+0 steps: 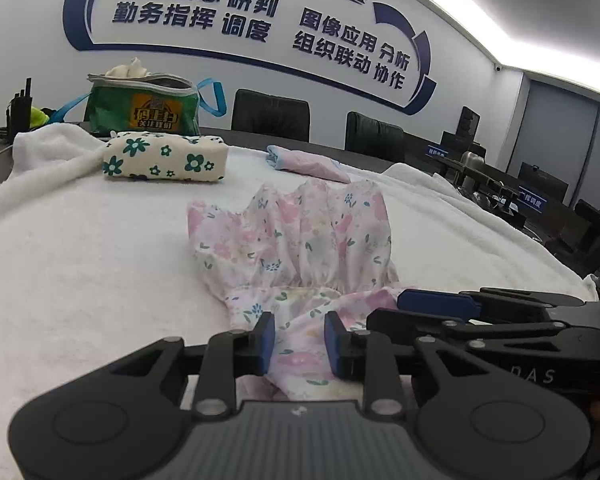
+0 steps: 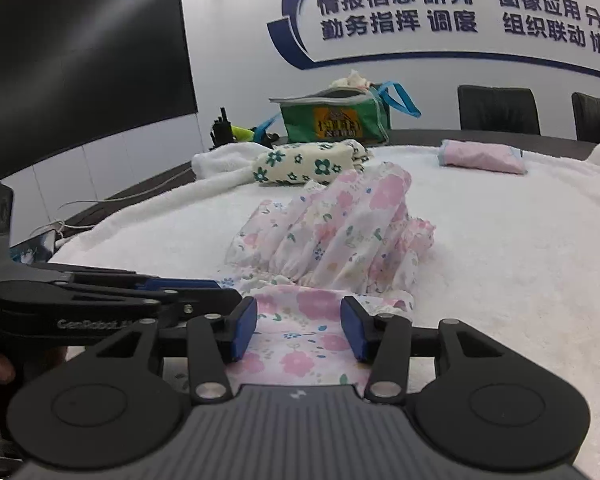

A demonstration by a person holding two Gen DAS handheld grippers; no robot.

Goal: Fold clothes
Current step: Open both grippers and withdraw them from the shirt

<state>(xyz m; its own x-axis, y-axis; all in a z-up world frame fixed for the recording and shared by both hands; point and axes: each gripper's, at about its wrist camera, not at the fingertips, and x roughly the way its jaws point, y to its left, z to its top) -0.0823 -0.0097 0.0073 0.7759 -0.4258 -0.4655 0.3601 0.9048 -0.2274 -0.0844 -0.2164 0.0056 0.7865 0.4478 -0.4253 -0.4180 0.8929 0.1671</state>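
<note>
A pink floral dress [image 1: 300, 240] lies crumpled on the white towel [image 1: 80, 260] that covers the table, its gathered waist toward me. My left gripper [image 1: 300, 340] stands open at the dress's near end, with fabric lying loose between its blue pads [image 1: 267, 338]. Just to its right, my right gripper [image 2: 299, 330] is open wider over the same end of the dress [image 2: 340, 232], and the cloth rests flat under the gap without being pinched. Each gripper shows side-on in the other's view: the right gripper [image 1: 440, 304], the left gripper [image 2: 180, 284].
A folded cream cloth with green flowers [image 1: 164, 158] and a folded pink garment [image 1: 308, 164] lie at the far side of the towel. Behind them stand a green bag [image 1: 148, 108], radios [image 1: 20, 104] and black chairs [image 1: 270, 114]. A dark wall screen [image 2: 80, 60] hangs on the left.
</note>
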